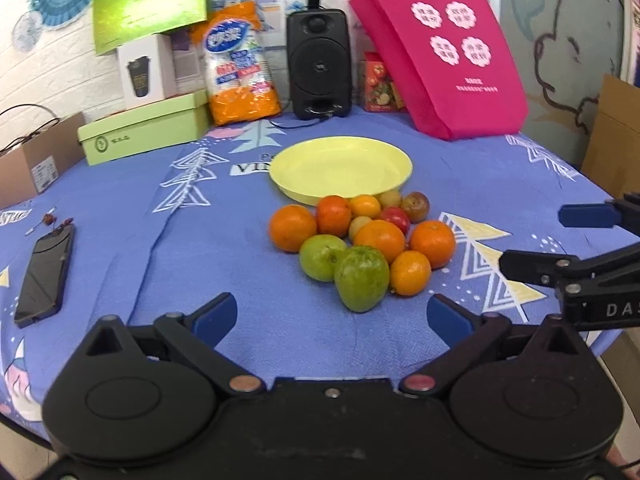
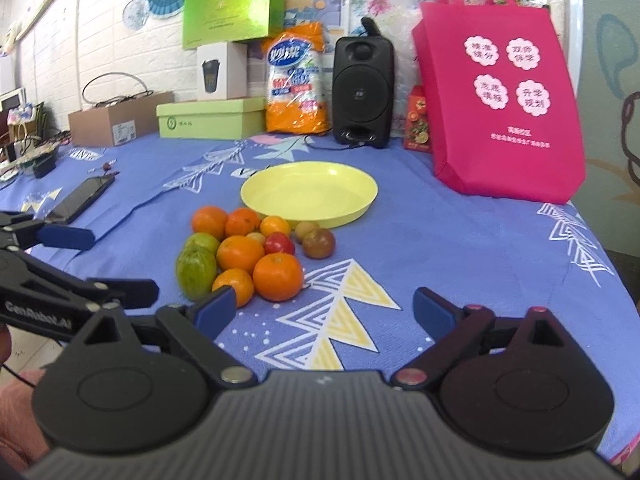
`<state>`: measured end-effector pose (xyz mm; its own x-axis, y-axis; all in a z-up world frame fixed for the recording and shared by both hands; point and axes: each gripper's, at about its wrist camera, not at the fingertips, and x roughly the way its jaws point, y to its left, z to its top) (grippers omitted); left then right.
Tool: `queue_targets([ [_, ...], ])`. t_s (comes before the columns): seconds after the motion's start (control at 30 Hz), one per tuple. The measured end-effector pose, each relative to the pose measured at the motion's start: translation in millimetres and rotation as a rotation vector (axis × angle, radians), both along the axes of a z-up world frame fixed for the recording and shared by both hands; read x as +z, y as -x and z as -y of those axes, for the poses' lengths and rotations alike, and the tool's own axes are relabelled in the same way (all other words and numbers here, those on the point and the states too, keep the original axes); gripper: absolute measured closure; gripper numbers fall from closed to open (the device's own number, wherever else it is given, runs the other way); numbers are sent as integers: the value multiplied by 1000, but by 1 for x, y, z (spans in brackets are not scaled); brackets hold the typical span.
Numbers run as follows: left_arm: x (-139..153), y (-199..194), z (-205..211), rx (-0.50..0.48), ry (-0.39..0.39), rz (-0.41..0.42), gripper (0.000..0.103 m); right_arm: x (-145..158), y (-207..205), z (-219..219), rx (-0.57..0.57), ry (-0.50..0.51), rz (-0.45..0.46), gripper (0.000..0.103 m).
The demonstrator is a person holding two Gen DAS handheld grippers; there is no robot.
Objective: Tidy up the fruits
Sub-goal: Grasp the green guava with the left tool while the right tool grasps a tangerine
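A pile of fruit lies on the blue tablecloth: several oranges (image 1: 379,240) (image 2: 278,276), two green guavas (image 1: 361,278) (image 2: 196,270), a red fruit (image 2: 279,243) and small brownish ones (image 2: 319,243). An empty yellow plate (image 1: 340,170) (image 2: 309,194) sits just behind the pile. My left gripper (image 1: 332,316) is open and empty, just in front of the nearest guava. My right gripper (image 2: 326,314) is open and empty, to the right of the pile; it also shows in the left wrist view (image 1: 560,240).
A black phone (image 1: 44,276) (image 2: 82,199) lies at the left. At the back stand green boxes (image 1: 144,130), an orange packet (image 1: 240,64), a black speaker (image 1: 319,64) and a pink bag (image 1: 444,52). The table edge is near right.
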<state>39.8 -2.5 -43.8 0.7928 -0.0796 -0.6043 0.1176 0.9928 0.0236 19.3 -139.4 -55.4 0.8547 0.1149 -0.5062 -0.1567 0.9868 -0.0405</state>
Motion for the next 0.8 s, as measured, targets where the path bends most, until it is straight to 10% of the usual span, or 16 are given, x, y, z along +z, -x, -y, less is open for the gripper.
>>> queue_targets([
  [0.47, -30, -49, -1, -37, 84, -115, 54, -29, -37, 3, 111, 17, -78, 45],
  [0.8, -36, -70, -2, -38, 114, -150, 55, -38, -66, -13, 186, 75, -111, 49],
])
